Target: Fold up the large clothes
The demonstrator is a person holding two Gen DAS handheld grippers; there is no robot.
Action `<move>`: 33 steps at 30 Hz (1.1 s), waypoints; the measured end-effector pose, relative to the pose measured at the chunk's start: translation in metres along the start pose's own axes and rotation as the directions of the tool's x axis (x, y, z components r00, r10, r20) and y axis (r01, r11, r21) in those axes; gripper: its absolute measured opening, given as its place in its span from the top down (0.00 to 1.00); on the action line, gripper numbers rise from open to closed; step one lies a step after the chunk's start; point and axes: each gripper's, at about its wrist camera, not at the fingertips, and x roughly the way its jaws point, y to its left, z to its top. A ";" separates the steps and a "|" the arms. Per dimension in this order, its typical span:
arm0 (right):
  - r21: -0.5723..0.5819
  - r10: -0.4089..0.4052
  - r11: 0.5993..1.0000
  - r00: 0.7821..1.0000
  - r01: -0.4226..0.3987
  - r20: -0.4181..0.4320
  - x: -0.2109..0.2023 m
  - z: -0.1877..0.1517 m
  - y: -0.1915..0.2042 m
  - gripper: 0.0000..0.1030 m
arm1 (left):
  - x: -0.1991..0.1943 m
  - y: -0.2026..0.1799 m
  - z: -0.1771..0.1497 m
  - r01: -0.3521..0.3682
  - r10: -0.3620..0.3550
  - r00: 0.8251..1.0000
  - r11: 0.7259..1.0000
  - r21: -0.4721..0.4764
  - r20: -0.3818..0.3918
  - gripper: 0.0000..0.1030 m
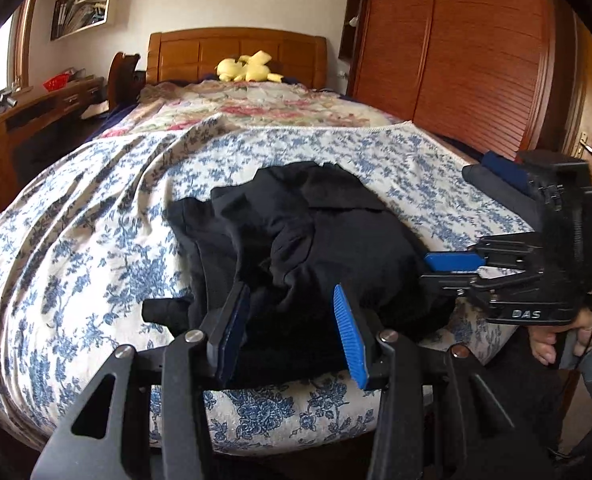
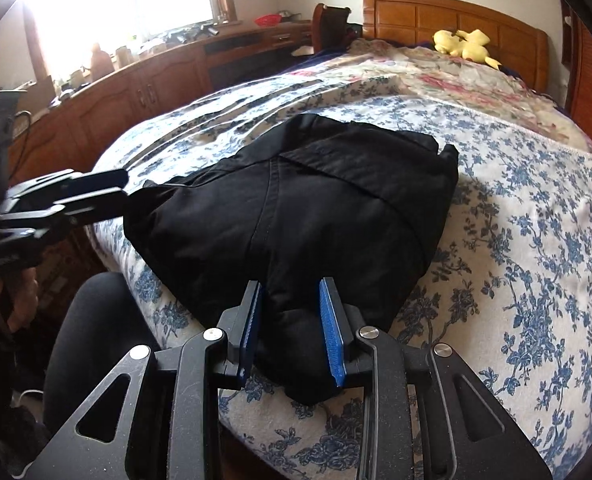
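Note:
A black garment [image 1: 296, 240] lies partly folded and rumpled on the blue-flowered bedspread [image 1: 96, 240], close to the bed's near edge. My left gripper [image 1: 292, 312] sits at its near edge with black cloth filling the gap between the blue pads. In the right wrist view the same garment [image 2: 315, 200] tapers to a bunched corner, and my right gripper [image 2: 292, 320] is shut on that corner. Each gripper also shows in the other's view: the right gripper [image 1: 435, 270] at the garment's right side, the left gripper [image 2: 116, 192] at its left corner.
A yellow plush toy [image 1: 248, 68] lies by the wooden headboard [image 1: 236, 52] at the far end. A wardrobe [image 1: 455, 60] stands right of the bed, and a long wooden desk [image 2: 156, 76] under a window on its left. A folded dark item [image 1: 495, 180] rests near the bed's right edge.

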 end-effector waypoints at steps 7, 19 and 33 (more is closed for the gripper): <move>-0.002 -0.001 1.000 1.000 0.001 0.007 0.000 -0.003 0.000 0.73 | 0.015 0.003 -0.005 -0.004 0.003 0.999 1.000 -0.012 -0.036 0.59; 0.007 -0.001 1.000 1.000 0.001 0.016 -0.003 -0.005 0.002 0.73 | 0.020 -0.001 -0.004 -0.007 0.008 1.000 1.000 0.027 -0.027 0.77; -0.031 0.026 0.999 0.995 -0.023 0.093 -0.032 0.033 0.012 0.76 | -0.035 0.022 0.028 -0.077 0.076 0.985 0.997 -0.002 0.153 0.96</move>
